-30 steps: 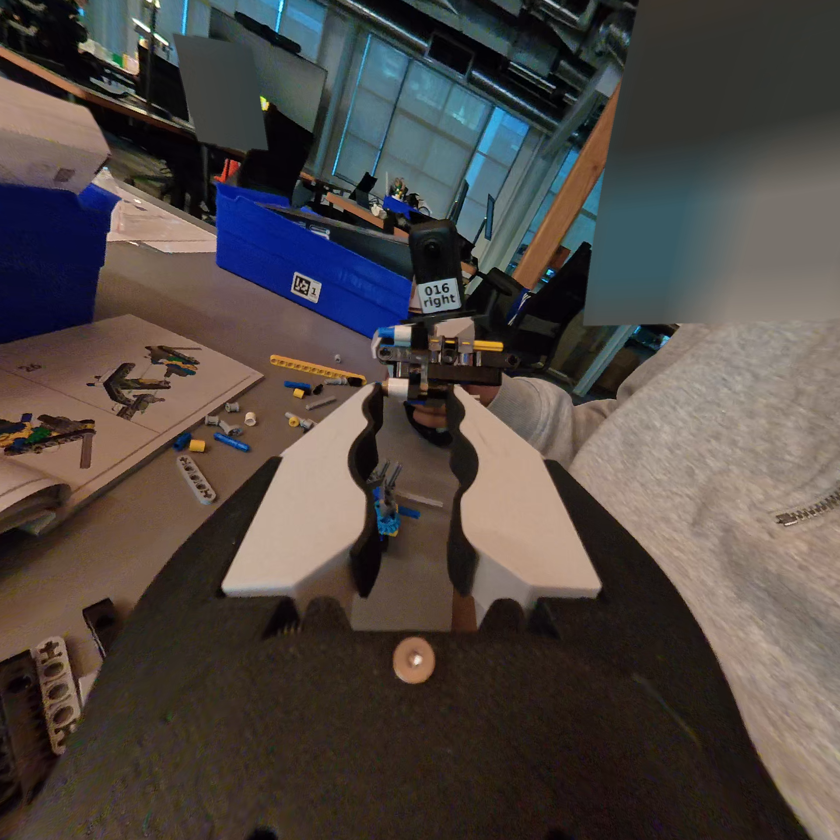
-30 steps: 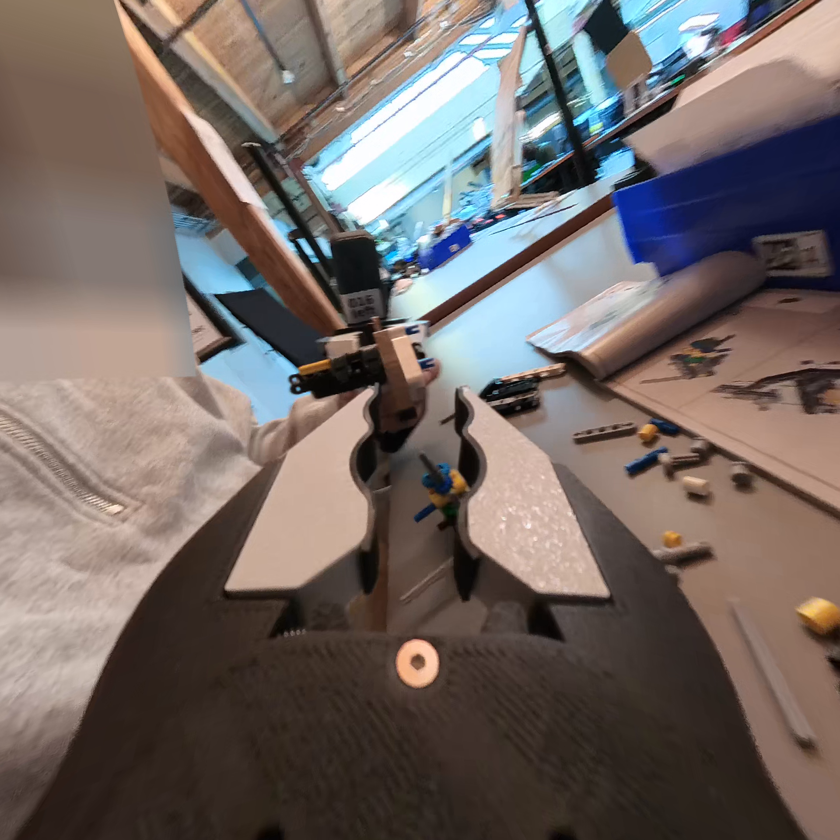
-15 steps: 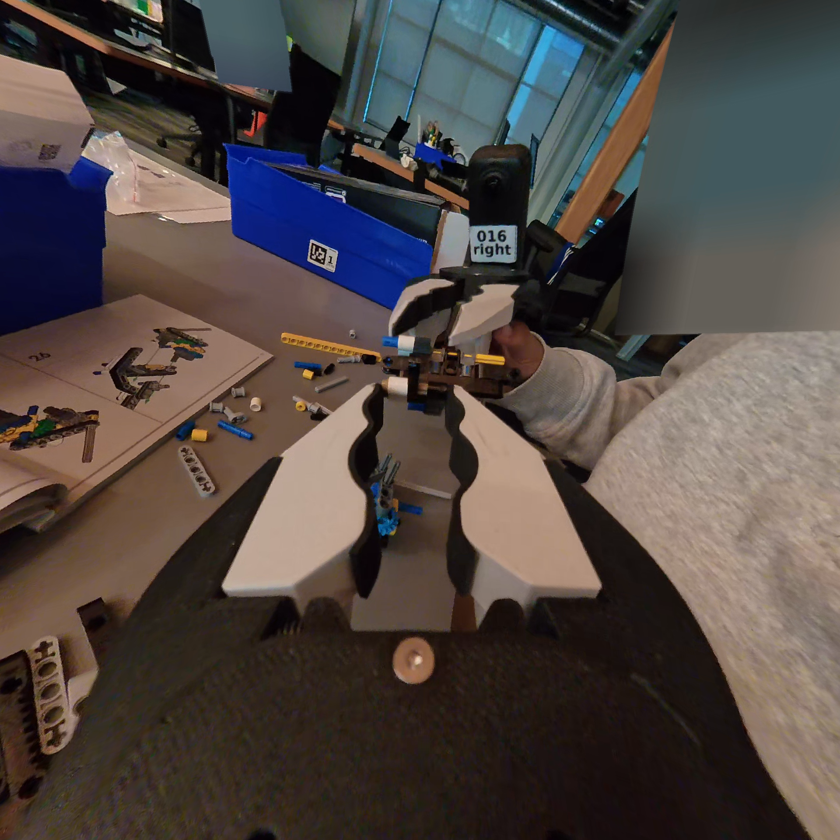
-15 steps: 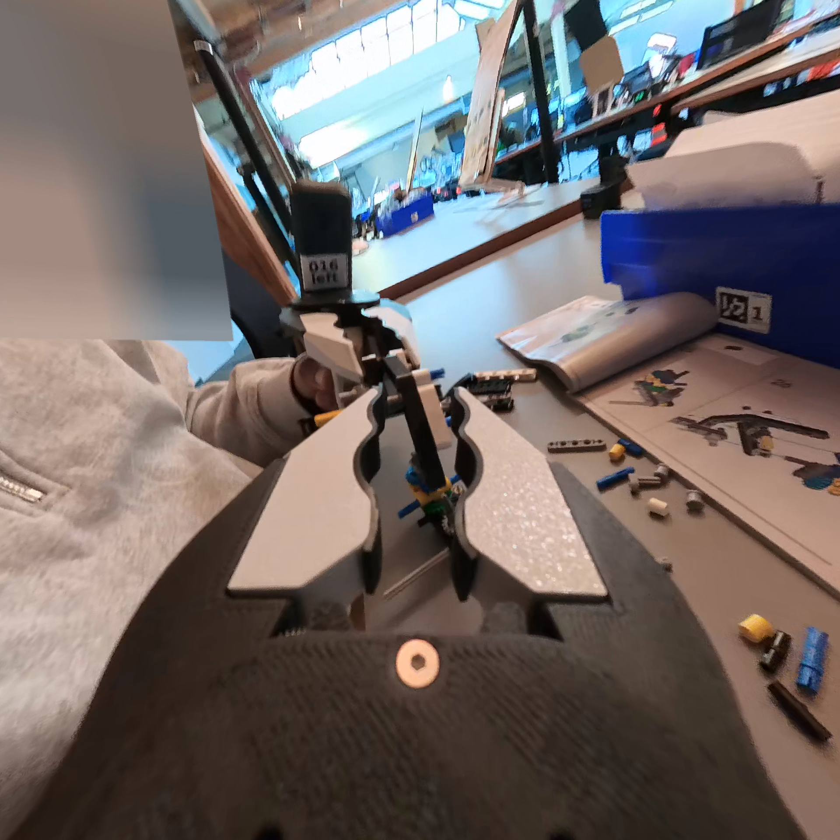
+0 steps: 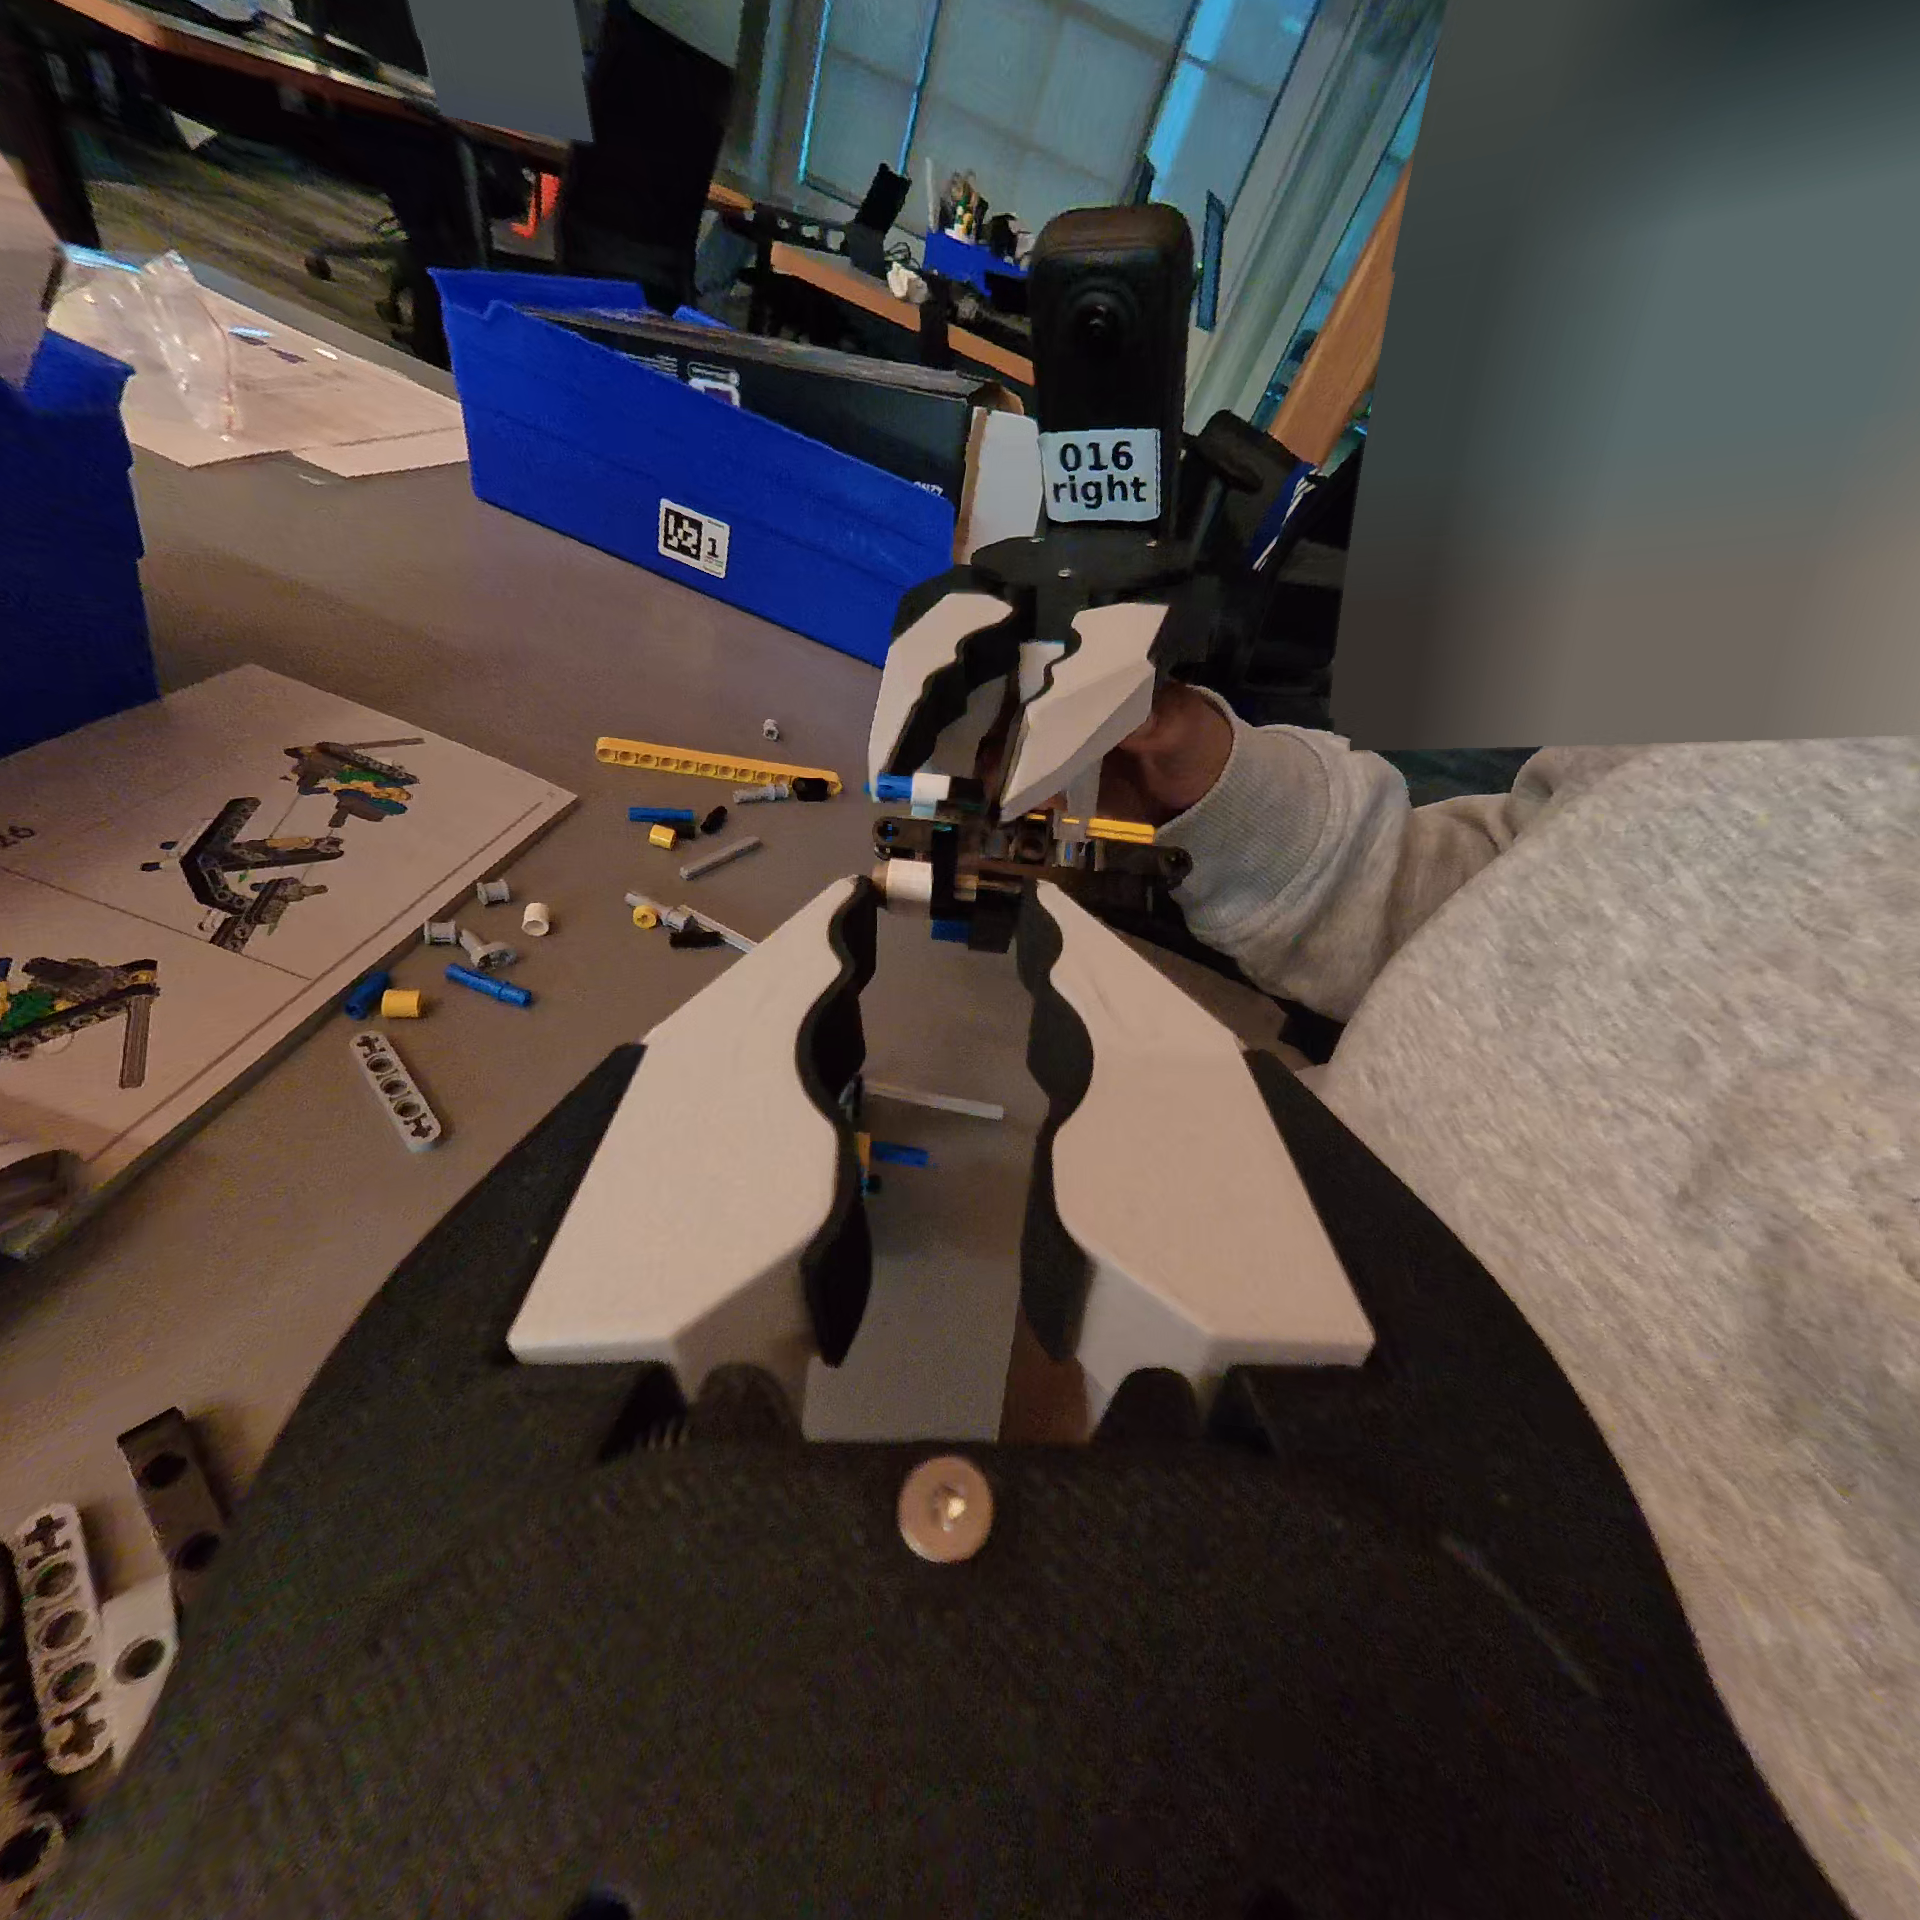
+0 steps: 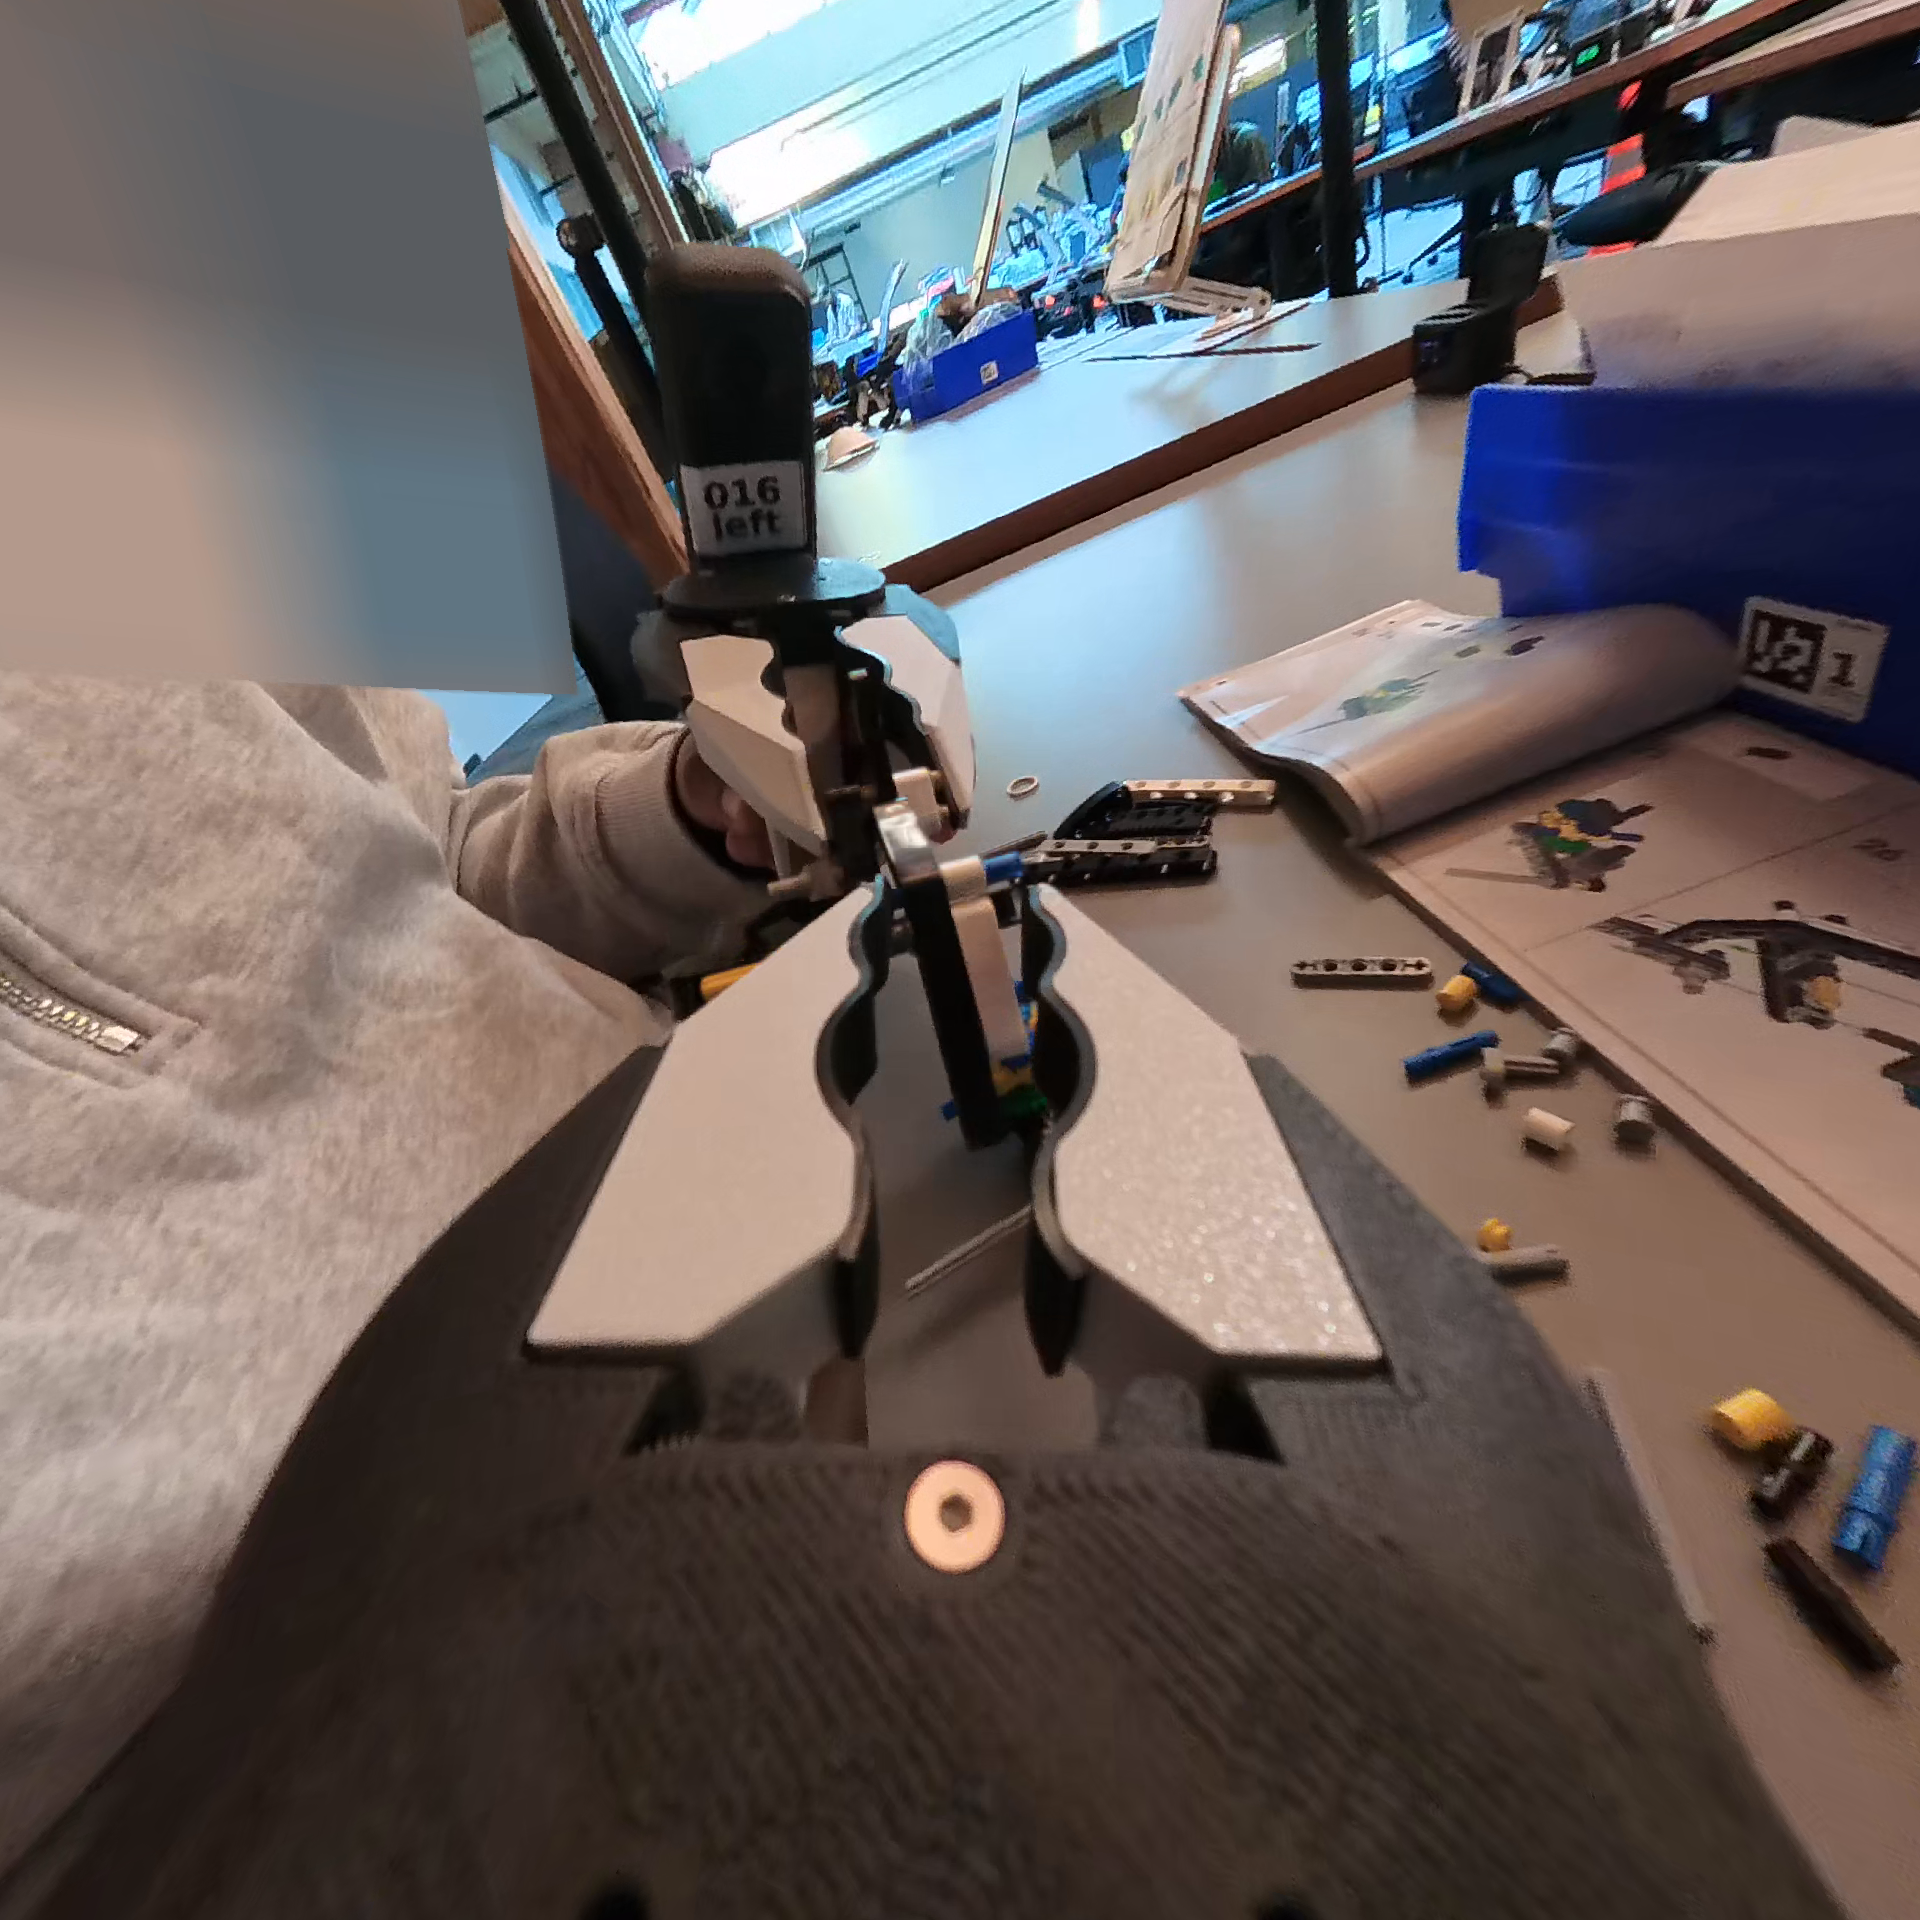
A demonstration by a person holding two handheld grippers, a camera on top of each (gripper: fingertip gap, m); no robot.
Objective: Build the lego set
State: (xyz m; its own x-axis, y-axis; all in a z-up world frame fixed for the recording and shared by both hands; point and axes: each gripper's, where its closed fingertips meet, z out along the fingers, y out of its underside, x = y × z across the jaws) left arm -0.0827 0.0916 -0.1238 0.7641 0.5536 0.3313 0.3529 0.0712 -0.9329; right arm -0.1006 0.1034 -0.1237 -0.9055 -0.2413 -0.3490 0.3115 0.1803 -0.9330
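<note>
Both grippers are gripping the lego assembly in the air above the tabletop. The left gripper is clamping its fingers on the near end, likely steadying it, while the right gripper is pinching its upright black-and-white beam, probably seating a part.

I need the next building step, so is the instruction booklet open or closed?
Open: the instruction booklet lies spread flat with its printed pages facing up, and earlier pages are curled back at its edge.
</note>
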